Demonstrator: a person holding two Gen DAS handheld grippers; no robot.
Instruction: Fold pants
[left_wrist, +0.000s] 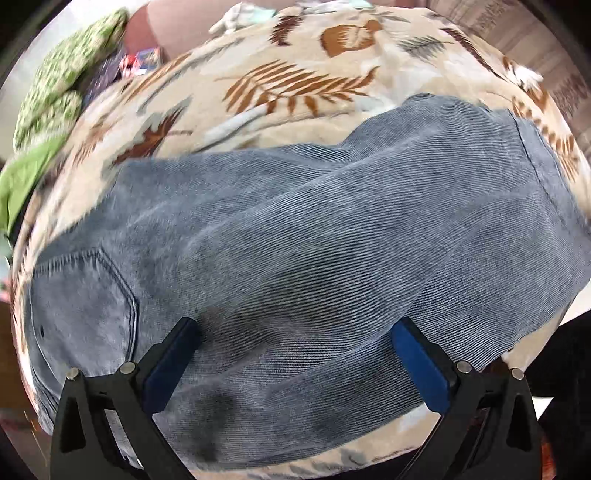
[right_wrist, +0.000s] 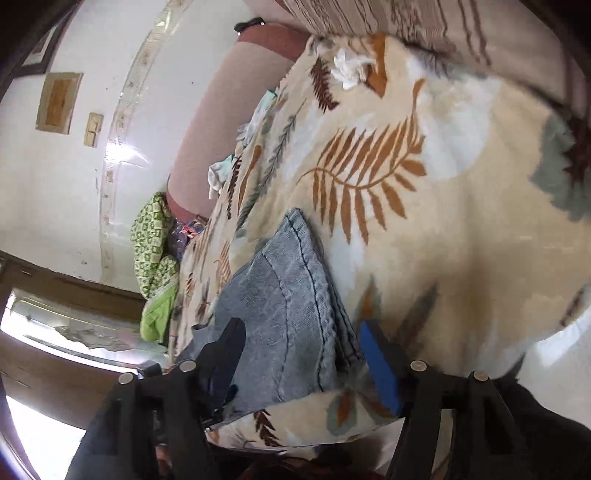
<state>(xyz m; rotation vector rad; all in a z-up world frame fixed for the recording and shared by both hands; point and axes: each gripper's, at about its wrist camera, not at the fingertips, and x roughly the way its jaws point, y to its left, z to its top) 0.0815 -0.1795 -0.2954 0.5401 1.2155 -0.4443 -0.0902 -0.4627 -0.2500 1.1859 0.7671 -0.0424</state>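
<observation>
Grey-blue denim pants (left_wrist: 295, 236) lie spread across a cream blanket with a leaf print (left_wrist: 295, 85), waist and back pocket (left_wrist: 81, 295) at the left, hem at the right. My left gripper (left_wrist: 295, 332) is open, its blue-padded fingers (left_wrist: 417, 362) wide apart just above the middle of the pants. In the right wrist view the hem end of the pants (right_wrist: 288, 317) lies folded on the blanket (right_wrist: 443, 240). My right gripper (right_wrist: 301, 336) is open, its fingers straddling that hem end; I cannot tell whether they touch it.
A green patterned cloth (left_wrist: 55, 92) and other clothes lie past the blanket's far left edge. White crumpled cloth (right_wrist: 347, 70) sits at the far end of the bed. A white wall (right_wrist: 74, 184) and wooden door frame are to the left.
</observation>
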